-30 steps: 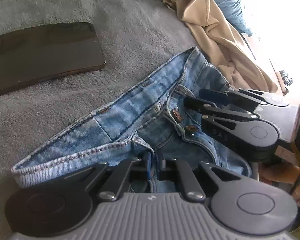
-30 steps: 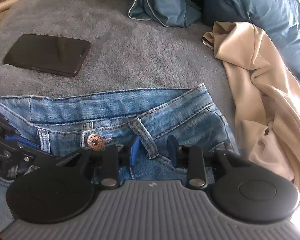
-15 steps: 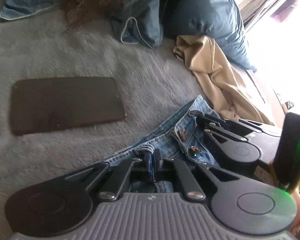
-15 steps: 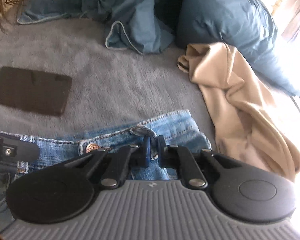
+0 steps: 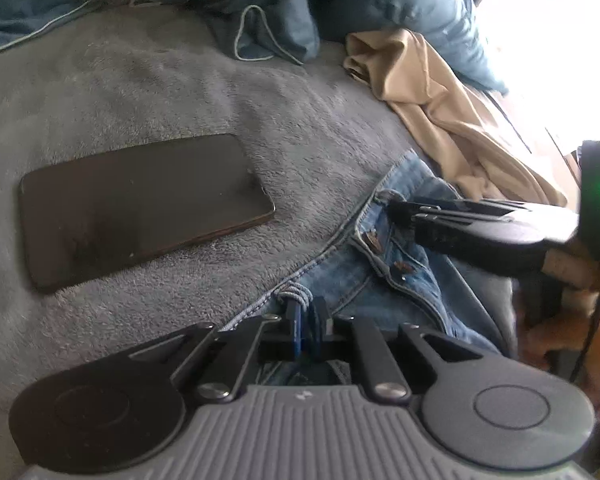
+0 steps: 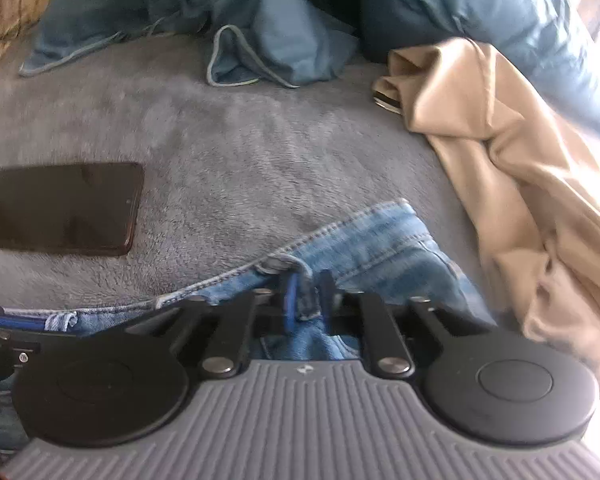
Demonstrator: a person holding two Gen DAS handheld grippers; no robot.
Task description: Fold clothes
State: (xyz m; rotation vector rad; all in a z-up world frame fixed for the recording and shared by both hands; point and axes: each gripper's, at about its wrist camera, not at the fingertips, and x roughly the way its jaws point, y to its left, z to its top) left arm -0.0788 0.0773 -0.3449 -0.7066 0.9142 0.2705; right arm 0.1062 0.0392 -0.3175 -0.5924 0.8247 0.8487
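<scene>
Jeans waistband on grey blanket, left gripper pinching it, right gripper fingers opening around it

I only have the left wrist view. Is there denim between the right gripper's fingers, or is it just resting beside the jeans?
Observer: Denim is between them. In the right wrist view a fold of the jeans at the waistband sits between the fingers of the right gripper, and its jaws are opening.
Operator: How far does the beige garment reach on that side?
Observer: The beige garment runs down past the right side of that gripper to the frame's lower right edge.
</scene>
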